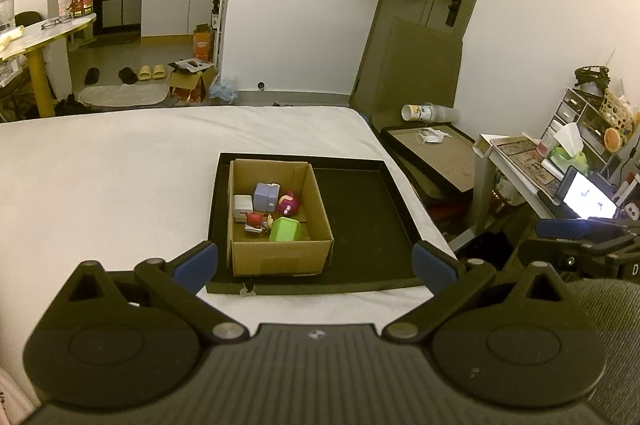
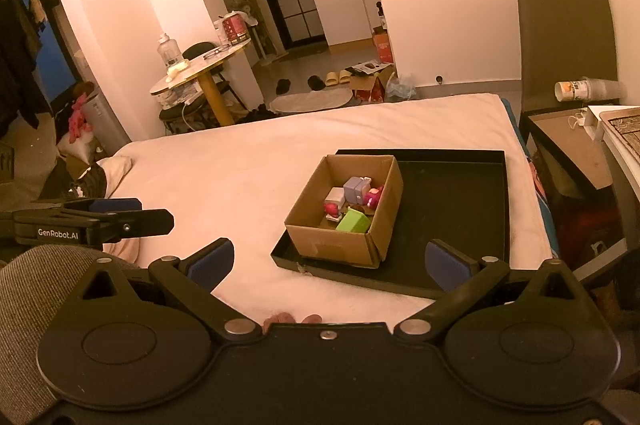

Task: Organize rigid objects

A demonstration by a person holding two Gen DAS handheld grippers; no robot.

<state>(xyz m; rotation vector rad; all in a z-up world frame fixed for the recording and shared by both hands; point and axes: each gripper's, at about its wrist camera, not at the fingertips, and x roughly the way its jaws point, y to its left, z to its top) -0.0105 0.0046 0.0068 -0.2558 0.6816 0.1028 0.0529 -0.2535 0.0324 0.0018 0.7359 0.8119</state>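
Note:
An open cardboard box stands in the left part of a shallow black tray on a white bed. Inside it lie several small toys: a green block, a lilac block, a white block, a magenta figure and a red figure. My left gripper is open and empty, near the tray's front edge. My right gripper is open and empty, near the tray's front left corner.
The white bed extends left and back. A second black tray and a cluttered desk stand right of the bed. The other gripper shows at the left of the right wrist view.

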